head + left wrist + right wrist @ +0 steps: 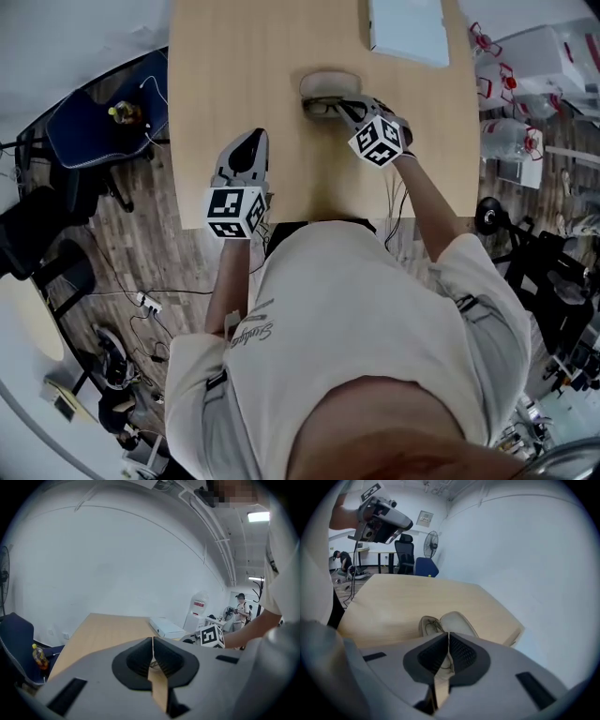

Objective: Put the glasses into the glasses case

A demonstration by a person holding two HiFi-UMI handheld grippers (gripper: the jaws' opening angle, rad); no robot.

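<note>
Head view: right claw point(351, 111) clenched, seemingly on the glasses point(323, 106) in the open case point(328, 81); left claw point(246, 148) clenched empty over the tabletop point(244, 66).

In the glasses case point(328, 81), the glasses' point(322, 106) right end hides under the right gripper point(349, 111); beyond the case, a white box point(408, 33) is cropped.

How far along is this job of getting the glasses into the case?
Nearly done. The glasses case lies open on the table, and the glasses already rest in one half. The right gripper, jaws closed, seems to pinch their end; the left gripper hangs shut and empty. Left: release, then perhaps close the lid.
</note>
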